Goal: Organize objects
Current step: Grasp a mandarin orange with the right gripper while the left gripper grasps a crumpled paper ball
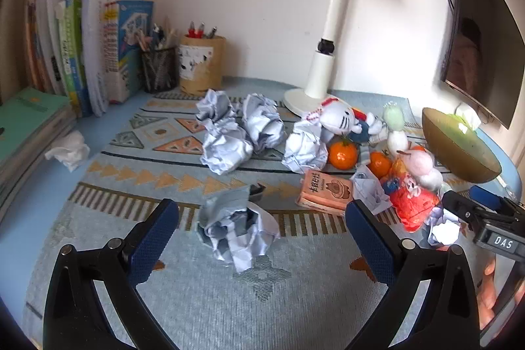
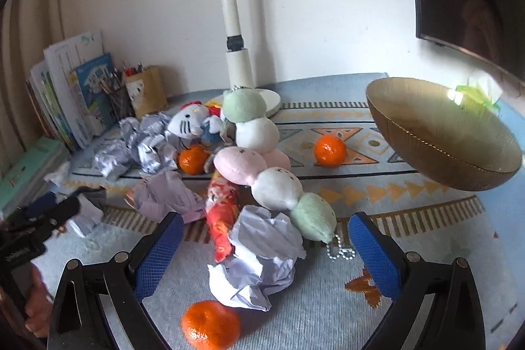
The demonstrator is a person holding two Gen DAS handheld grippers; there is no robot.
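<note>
A patterned mat [image 1: 137,179] is strewn with crumpled paper balls, mandarins and plush toys. My left gripper [image 1: 262,218] is open, its blue pads either side of a crumpled paper ball [image 1: 236,232] without touching it. My right gripper [image 2: 265,232] is open too, over another paper ball [image 2: 262,258] and a red wrapper [image 2: 221,218]. A mandarin [image 2: 210,325] lies just below that paper. A dango plush [image 2: 279,182] with a bead chain runs back from the right pad. A cat plush [image 1: 341,118] and more mandarins [image 1: 343,154] lie behind, near a pink tissue pack [image 1: 325,192].
A golden bowl [image 2: 443,146] stands at the right, another mandarin [image 2: 329,150] beside it. A white lamp [image 1: 328,54] rises at the back. Books [image 1: 98,48] and pen holders [image 1: 203,68] line the back left; a dark monitor [image 1: 475,31] hangs right. A tissue [image 1: 69,151] lies left.
</note>
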